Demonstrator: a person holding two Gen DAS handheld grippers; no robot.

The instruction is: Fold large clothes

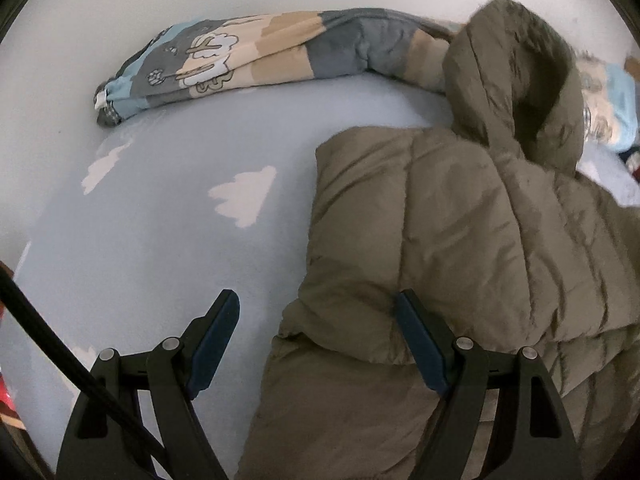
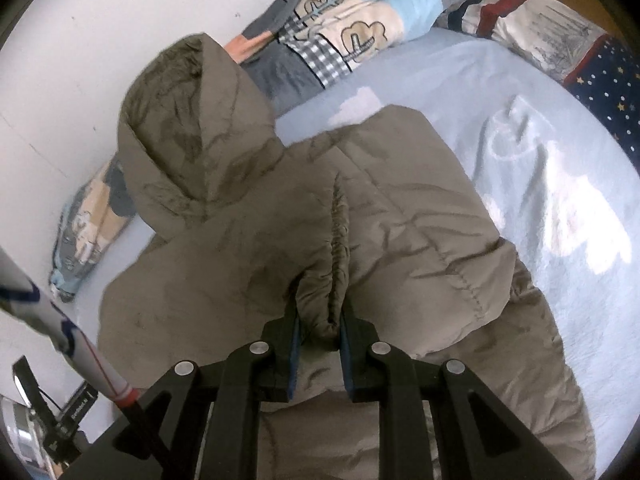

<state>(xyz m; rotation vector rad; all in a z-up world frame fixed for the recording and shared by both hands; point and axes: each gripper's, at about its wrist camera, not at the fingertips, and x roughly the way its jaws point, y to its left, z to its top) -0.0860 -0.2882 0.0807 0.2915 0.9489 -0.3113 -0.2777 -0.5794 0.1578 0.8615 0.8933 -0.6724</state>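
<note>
Olive puffer jacket (image 2: 304, 216) on the bed, pinched by your right claw (image 2: 320, 312).

Your right claw is clamped on a bunched ridge of the jacket's quilting, hood (image 2: 192, 120) ahead and to its left. Your left claw (image 1: 320, 340) stands apart, gripping nothing, its right finger (image 1: 420, 344) over the jacket's edge, its left over the blue cloud-print sheet (image 1: 160, 220). A patterned quilt (image 1: 248, 52) lies beyond.

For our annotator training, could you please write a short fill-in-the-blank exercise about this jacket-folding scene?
1. The right gripper is shut on a pinch of the olive ____.
2. The left gripper has its jaws ____.
3. The light blue bedsheet is printed with white ____.
4. The jacket's hood lies toward the white ____.

Missing words: jacket; open; clouds; wall
</note>
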